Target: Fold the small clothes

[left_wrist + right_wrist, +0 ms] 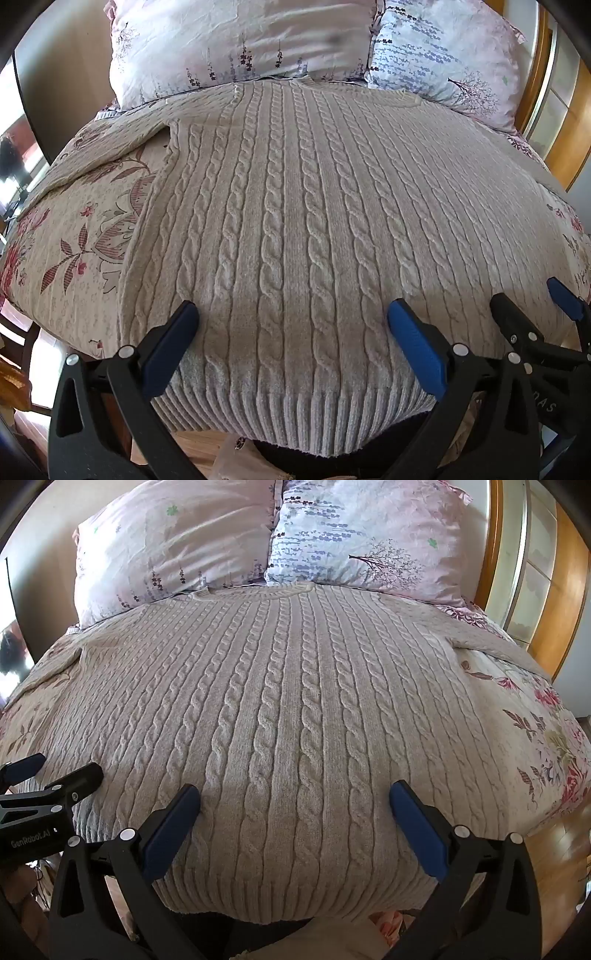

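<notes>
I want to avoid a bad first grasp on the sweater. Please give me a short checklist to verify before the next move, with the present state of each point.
1. Sweater lies flat and spread on the bed cover: ok.
2. Left gripper is open, nothing between its fingers: ok.
3. Right gripper is open, nothing held: ok.
4. Both grippers are near the ribbed hem, side by side, not crossing: ok.
5. Sleeves are laid out straight: cannot tell; only parts show at the picture edges.
6. Pillows stay off the sweater: cannot tell; they meet its collar edge.
</notes>
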`<state>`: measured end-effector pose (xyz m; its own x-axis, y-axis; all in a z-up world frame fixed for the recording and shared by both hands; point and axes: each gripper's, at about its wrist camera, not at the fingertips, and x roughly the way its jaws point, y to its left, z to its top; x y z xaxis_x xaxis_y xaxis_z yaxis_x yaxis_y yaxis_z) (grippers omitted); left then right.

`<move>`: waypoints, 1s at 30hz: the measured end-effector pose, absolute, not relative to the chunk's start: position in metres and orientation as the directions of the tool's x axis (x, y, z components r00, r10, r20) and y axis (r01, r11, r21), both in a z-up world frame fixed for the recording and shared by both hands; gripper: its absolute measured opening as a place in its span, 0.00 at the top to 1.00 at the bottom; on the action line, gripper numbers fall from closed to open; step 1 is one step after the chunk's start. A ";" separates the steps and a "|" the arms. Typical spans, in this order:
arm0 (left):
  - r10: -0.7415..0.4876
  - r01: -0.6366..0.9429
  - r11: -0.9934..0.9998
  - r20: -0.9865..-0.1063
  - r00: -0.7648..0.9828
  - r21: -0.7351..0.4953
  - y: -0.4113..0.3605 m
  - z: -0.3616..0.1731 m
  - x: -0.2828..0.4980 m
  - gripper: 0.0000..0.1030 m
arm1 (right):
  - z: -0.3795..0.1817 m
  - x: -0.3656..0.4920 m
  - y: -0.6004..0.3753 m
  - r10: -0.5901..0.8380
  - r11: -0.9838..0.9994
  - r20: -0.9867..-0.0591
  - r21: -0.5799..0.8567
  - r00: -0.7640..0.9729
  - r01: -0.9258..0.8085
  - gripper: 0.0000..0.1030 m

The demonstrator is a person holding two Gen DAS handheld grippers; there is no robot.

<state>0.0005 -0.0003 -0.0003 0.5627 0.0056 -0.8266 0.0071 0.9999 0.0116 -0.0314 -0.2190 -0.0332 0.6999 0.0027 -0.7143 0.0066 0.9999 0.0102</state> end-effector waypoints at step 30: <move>0.003 0.008 1.000 -0.821 0.571 0.009 0.000 0.000 0.000 0.02 | -0.033 -0.031 -0.220 0.003 1.000 -0.713 0.011 0.701 0.007 0.01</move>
